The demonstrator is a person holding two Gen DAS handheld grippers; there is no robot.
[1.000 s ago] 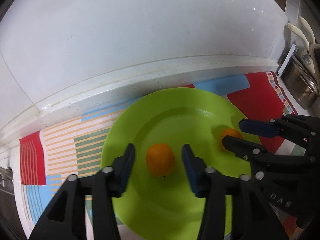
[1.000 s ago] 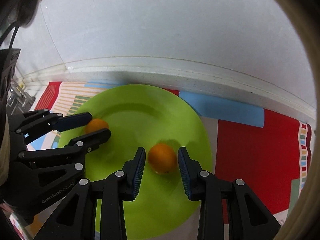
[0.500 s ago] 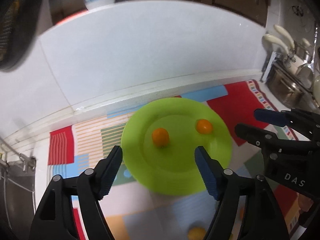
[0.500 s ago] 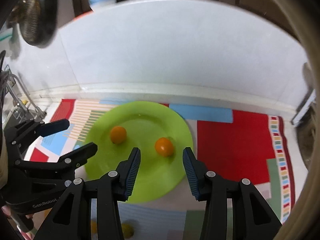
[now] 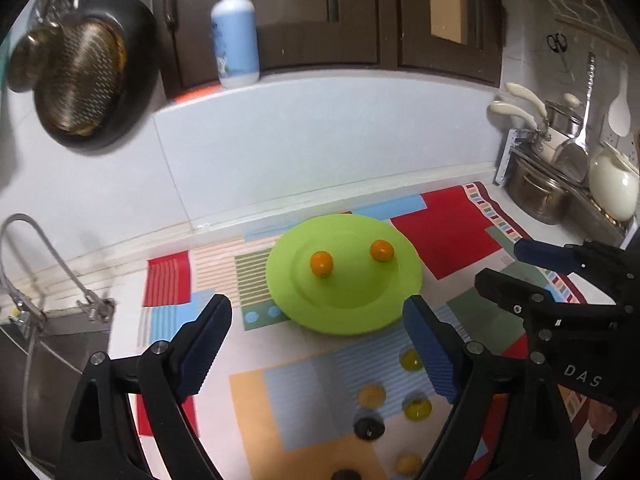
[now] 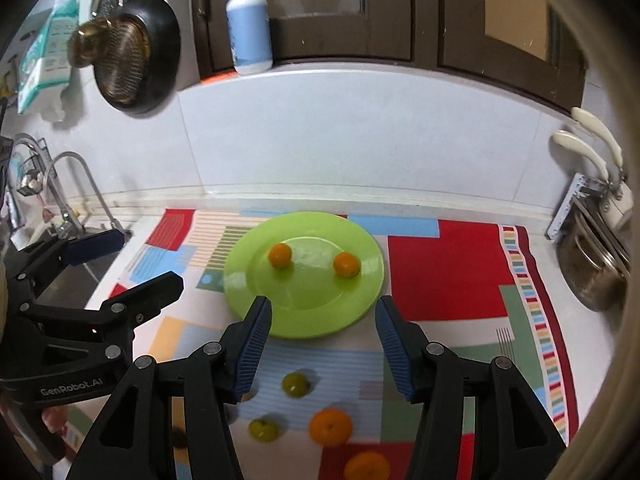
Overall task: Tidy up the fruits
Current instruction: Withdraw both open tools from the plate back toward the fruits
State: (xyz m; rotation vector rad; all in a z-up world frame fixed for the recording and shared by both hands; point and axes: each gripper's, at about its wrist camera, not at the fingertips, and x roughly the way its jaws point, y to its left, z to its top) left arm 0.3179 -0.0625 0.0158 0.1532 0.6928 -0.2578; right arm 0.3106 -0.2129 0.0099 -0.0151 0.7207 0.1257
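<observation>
Both grippers, left point(image 5: 316, 348) and right point(image 6: 322, 346), had pulled back from the plate point(image 6: 360, 312), jaws wide and empty. Loose fruit (a green one point(image 6: 295, 385) nearest) lay just below the right gripper.

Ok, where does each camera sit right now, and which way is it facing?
Left wrist: on the left claw, above the mat's near left, facing the wall and plate; its open fingers and the right claw show.
Right wrist: on the right claw, further right, facing the wall; the left claw shows at left.
Both share the plate and its two oranges.
</observation>
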